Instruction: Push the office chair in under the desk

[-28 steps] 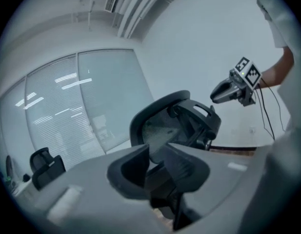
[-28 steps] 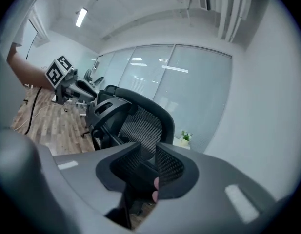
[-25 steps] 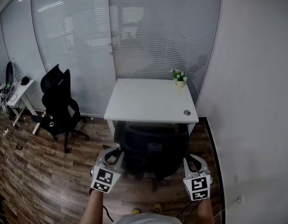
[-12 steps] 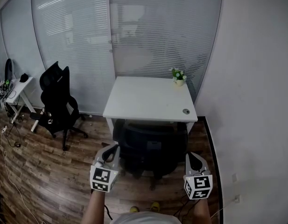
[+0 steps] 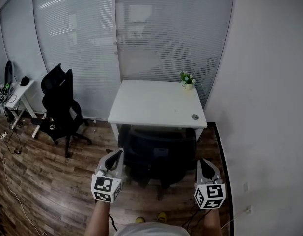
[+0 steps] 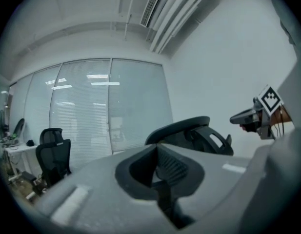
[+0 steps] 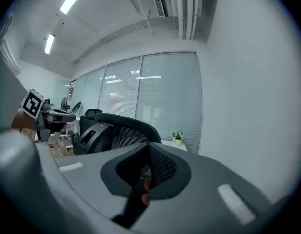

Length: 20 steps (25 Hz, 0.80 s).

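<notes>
Standing left, spare chair (image 5: pixel 58 103), plant (image 5: pixel 187 79) on desk (image 5: pixel 156 104)

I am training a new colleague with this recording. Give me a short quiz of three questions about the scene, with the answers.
1. True or false: the left claw is clamped on the backrest of the office chair.
2. What stands on the far right corner of the desk? A) a potted plant B) a laptop C) a mug
3. Fill in: in the head view, the spare black chair stands to the ___ of the desk.
Key: 1 false, its jaws are together with nothing between them; 2 A; 3 left.
</notes>
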Each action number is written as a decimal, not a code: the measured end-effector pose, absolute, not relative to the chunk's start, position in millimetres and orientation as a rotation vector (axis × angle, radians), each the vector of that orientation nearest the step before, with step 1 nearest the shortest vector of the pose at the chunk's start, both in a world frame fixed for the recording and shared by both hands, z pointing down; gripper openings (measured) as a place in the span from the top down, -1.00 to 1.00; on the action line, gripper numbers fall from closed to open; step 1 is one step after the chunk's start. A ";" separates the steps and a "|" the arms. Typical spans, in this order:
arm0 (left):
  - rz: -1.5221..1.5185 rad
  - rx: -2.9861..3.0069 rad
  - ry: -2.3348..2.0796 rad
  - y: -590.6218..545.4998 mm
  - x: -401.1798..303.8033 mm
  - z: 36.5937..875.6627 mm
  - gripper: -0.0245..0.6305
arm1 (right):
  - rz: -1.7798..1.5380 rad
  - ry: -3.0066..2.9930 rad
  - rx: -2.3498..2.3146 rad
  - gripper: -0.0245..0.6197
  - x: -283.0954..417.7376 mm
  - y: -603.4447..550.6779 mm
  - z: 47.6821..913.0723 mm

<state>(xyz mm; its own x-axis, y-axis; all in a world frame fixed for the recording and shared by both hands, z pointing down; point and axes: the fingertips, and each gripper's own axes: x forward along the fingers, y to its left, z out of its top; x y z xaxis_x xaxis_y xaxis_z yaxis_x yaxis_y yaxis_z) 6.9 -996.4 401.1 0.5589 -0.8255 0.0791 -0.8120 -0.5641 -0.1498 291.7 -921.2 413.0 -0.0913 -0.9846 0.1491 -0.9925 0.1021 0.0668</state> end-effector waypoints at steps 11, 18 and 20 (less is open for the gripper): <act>-0.187 -2.697 1.438 -997.1 12.1 393.4 0.93 | 0.036 -2.206 1.987 0.92 295.1 -923.5 409.5; -0.169 -2.701 1.438 -998.7 10.6 393.8 0.93 | 0.028 -2.208 1.989 0.92 295.2 -923.8 408.9; -0.164 -2.702 1.435 -997.7 9.7 392.9 0.93 | 0.016 -2.203 1.990 0.92 294.9 -922.3 408.3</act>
<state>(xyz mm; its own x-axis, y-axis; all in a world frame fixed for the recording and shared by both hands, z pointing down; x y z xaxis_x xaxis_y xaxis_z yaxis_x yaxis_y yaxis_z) 9.7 -997.7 392.9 0.5561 -0.8291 0.0580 -0.8208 -0.5588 -0.1186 294.9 -922.3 408.3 -0.0931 -0.9865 0.1347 -0.9883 0.1080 0.1075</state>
